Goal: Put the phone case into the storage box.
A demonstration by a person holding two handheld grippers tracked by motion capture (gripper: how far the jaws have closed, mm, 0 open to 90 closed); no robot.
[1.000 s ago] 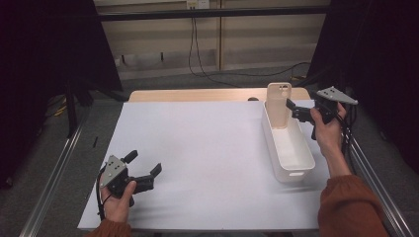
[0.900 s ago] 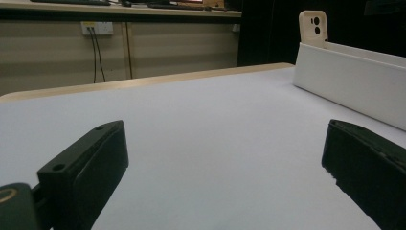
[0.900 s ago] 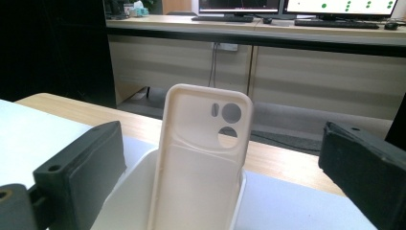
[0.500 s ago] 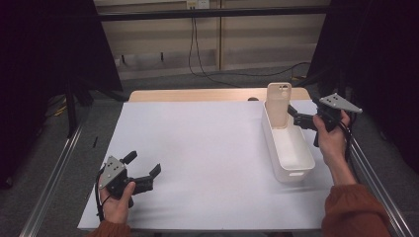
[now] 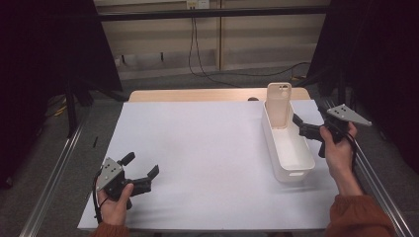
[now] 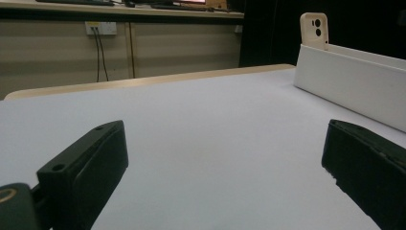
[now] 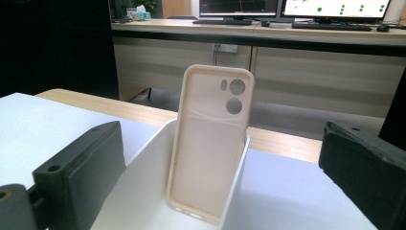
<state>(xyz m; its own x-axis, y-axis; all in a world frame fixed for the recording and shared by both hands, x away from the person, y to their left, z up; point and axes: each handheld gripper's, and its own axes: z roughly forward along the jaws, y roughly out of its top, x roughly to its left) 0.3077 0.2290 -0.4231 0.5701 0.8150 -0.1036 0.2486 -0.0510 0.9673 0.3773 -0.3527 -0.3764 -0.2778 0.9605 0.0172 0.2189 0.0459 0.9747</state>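
Observation:
A beige phone case (image 5: 278, 104) stands upright against the far end wall of a long white bin (image 5: 291, 173) on the right of the white table top. My right gripper (image 5: 299, 125) hovers just right of the bin beside the case, open and empty. In the right gripper view the case (image 7: 210, 143) stands between the spread jaws, farther off, its camera cutouts at the top. My left gripper (image 5: 142, 164) rests open and empty near the front left of the table. In the left gripper view the bin (image 6: 354, 81) and the case (image 6: 314, 29) are at far right.
A white sheet (image 5: 207, 148) covers the table, with a wooden strip (image 5: 197, 95) along its far edge. Metal rails (image 5: 54, 173) run along both sides. Cables (image 5: 197, 54) hang down the back wall.
My right gripper has drawn back to the right and toward the person, away from the phone case, which stays standing in the bin. The left gripper has not moved.

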